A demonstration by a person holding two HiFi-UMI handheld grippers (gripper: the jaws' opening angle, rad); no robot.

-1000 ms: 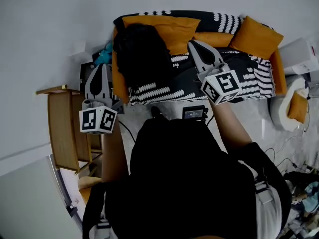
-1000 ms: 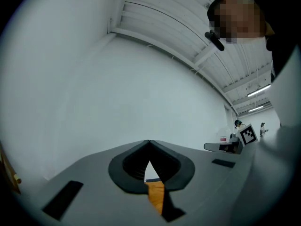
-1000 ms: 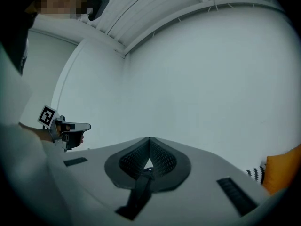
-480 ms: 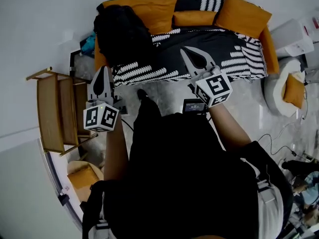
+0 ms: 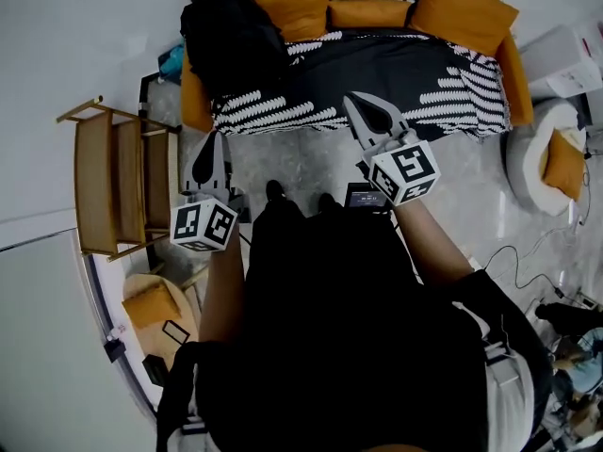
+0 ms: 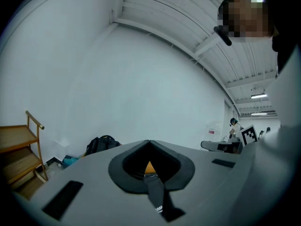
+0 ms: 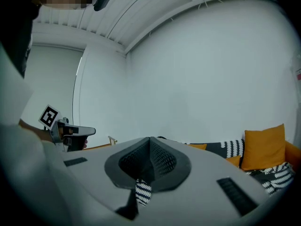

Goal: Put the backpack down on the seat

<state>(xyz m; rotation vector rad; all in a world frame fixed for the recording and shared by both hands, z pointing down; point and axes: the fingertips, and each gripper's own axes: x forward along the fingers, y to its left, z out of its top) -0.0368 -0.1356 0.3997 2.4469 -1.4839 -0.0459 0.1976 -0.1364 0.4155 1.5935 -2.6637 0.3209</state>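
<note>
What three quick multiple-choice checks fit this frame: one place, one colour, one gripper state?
1. Where is the backpack?
A) on the floor
B) on the sofa, at its left end in the head view
C) on a desk

2. What colour is the cushion at the sofa's right end?
A) orange
B) green
C) white

3. How do the jaws of the left gripper and right gripper stand?
A) both wide open
B) both together, empty
C) clamped on a strap

Answers: B, it sits on the seat; A, plain orange; B, both gripper views show jaws meeting on nothing.
</note>
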